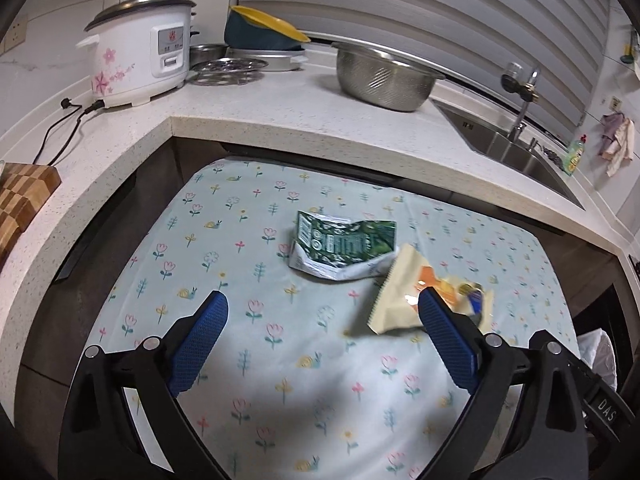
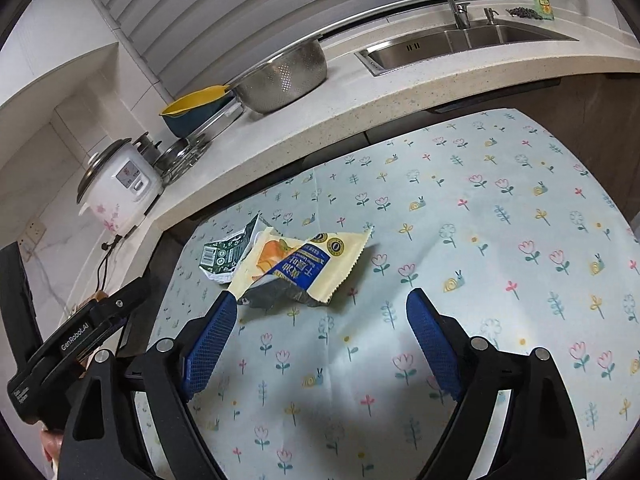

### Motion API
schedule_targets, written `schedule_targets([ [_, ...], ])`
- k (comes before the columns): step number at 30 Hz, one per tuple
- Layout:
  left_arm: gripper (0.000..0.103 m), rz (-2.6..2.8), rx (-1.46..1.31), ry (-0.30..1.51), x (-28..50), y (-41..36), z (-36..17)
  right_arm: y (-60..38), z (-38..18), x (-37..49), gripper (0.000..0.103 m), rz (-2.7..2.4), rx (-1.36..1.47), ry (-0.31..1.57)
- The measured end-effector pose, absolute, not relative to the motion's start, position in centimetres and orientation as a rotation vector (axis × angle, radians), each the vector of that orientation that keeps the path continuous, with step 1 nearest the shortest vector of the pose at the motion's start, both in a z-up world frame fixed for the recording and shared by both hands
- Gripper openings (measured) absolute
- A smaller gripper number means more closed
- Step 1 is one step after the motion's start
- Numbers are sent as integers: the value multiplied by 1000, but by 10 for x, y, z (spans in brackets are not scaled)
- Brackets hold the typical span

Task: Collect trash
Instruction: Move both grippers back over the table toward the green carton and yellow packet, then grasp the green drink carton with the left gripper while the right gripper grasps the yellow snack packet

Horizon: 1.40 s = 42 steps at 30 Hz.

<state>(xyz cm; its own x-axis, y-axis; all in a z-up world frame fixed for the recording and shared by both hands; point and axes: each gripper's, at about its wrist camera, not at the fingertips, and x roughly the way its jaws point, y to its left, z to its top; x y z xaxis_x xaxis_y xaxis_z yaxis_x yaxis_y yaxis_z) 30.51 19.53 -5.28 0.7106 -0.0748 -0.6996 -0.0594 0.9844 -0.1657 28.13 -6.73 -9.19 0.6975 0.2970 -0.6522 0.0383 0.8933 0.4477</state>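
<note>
Left wrist view. Left gripper: blue-padded jaws spread wide, holding nothing, above a floral tablecloth. Green crumpled carton: lies flat near the cloth's middle, ahead of the jaws. Cream snack wrapper: just right of the carton, overlapping its near corner, partly hidden behind the right-hand finger; contact with that finger cannot be told. Counter behind: rice cooker, steel colander, sink.

Right wrist view. Right gripper: jaws wide apart, empty, over the same cloth. Cream snack wrapper: ahead of the left-hand finger, its near edge at that fingertip. Green crumpled carton: beyond it, partly covered by the wrapper. Left gripper's body: at lower left edge.
</note>
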Motion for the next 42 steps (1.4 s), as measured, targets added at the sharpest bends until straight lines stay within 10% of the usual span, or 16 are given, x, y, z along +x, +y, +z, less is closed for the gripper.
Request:
schedule_targets([
  [18,91,-10,-202,869,408,209,-115,-43,-148,361,83,126,510,875],
  [21,78,-32,-194,889,415,204,-122,-40,-149,361,79,145,495,869],
  [29,24,-44,-171,906,410,194,-124,-42,-154,350,26,193,507,889],
  [42,16,-94,-160,854,351,164,-78,-86,-108,281,19,156,509,802],
])
